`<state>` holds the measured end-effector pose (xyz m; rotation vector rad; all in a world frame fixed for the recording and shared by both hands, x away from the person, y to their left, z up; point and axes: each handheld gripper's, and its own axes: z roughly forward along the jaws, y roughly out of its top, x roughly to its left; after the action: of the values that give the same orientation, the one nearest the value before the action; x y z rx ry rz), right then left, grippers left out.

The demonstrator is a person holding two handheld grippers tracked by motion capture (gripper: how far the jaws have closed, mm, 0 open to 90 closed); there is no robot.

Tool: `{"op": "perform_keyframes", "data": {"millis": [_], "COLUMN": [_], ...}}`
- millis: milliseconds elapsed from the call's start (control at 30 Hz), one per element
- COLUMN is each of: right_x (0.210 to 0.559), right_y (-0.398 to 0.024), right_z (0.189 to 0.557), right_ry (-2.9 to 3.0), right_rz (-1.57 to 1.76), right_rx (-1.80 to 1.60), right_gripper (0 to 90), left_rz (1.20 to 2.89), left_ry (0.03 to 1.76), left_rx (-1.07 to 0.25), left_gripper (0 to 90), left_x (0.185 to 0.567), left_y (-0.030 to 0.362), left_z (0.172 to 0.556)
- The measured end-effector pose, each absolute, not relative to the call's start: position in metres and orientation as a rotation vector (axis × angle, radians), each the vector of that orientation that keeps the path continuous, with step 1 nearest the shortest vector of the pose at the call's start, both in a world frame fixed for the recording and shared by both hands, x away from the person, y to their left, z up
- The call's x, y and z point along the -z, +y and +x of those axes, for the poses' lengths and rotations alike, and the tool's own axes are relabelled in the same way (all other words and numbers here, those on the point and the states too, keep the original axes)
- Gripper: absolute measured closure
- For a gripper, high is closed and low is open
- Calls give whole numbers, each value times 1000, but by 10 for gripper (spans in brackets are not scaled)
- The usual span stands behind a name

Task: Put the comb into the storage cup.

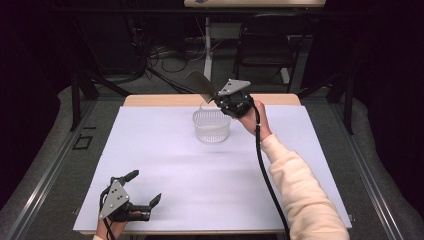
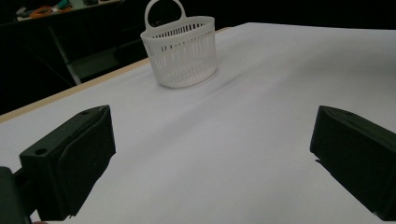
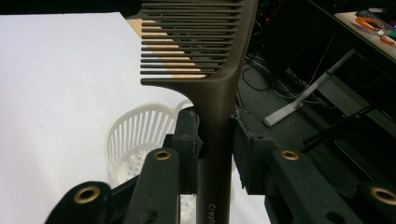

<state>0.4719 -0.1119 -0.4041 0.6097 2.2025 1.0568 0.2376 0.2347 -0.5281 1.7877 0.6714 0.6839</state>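
Note:
A white slotted basket [image 1: 212, 126] with a loop handle stands on the white table cover, a little beyond its middle. Just above the basket's far right rim, my right gripper [image 1: 219, 97] is shut on the handle of a dark brown comb [image 1: 200, 84]. The comb's toothed end points up and to the left. In the right gripper view the pads [image 3: 189, 140] press on the comb [image 3: 210, 60] from both sides, with the basket [image 3: 135, 135] below. My left gripper [image 1: 145, 186] rests open near the front left corner with nothing between its fingers. Its own view looks across the table at the basket [image 2: 180, 51].
The white cover [image 1: 175, 165] spans a wooden table whose bare edge [image 1: 165, 100] shows at the far side. Behind it stand a dark chair [image 1: 265, 45] and a white table leg [image 1: 207, 45], with cables on the floor. A person's cream sleeve [image 1: 305, 195] crosses the right front.

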Motion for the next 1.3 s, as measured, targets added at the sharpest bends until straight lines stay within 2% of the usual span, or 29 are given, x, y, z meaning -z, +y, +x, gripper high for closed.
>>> {"op": "perform_keyframes", "data": {"millis": [1300], "right_x": [411], "right_y": [-94], "right_z": [480], "right_ry": [2174], "right_rz": [578], "right_rx": [-1107], "right_gripper": [726], "left_rz": [1786], "left_ry": [673], "left_rx": [-683], "left_gripper": [1], "left_x": [528], "left_y": [235], "left_z": [237]}}
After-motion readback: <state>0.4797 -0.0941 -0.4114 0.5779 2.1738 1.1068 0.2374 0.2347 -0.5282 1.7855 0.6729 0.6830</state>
